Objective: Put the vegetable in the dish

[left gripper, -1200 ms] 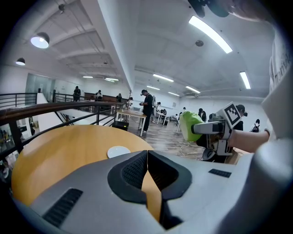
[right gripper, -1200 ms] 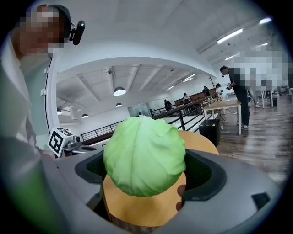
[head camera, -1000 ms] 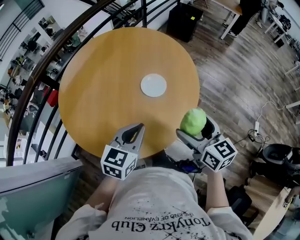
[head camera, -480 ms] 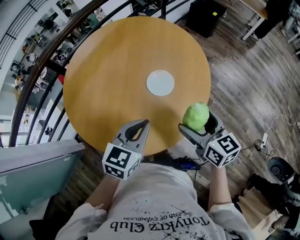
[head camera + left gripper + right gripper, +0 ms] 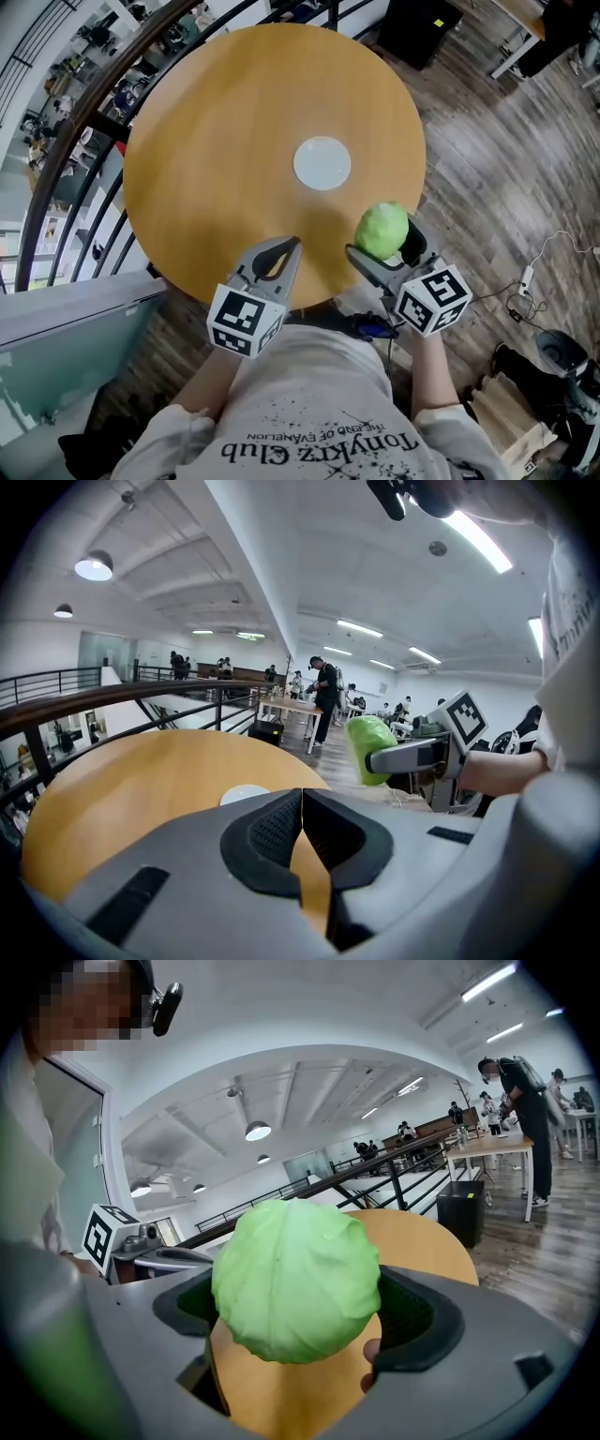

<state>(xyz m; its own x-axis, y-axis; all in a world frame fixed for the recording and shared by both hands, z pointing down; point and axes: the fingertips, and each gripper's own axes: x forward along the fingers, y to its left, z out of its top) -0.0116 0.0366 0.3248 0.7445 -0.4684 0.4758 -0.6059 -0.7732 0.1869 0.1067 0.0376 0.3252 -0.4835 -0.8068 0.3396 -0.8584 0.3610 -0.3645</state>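
A round green cabbage (image 5: 382,231) (image 5: 295,1279) sits between the jaws of my right gripper (image 5: 386,246) (image 5: 298,1309), which is shut on it above the near right edge of the round wooden table (image 5: 225,141). A small white dish (image 5: 322,162) (image 5: 243,794) lies flat near the table's middle, beyond the cabbage and to its left. My left gripper (image 5: 281,255) (image 5: 302,832) is shut with nothing in it, over the table's near edge. In the left gripper view the cabbage (image 5: 369,749) shows at the right, held up in the other gripper.
A dark curved railing (image 5: 84,122) runs round the table's left and far side. Wood-plank floor (image 5: 497,159) lies to the right, with a black box (image 5: 417,28) beyond the table and cables (image 5: 534,267) on the floor. People stand at distant desks.
The right gripper with the cabbage has shifted slightly left, toward the table's edge. The left gripper has barely moved. The head view has swung a little, so the table sits higher in frame.
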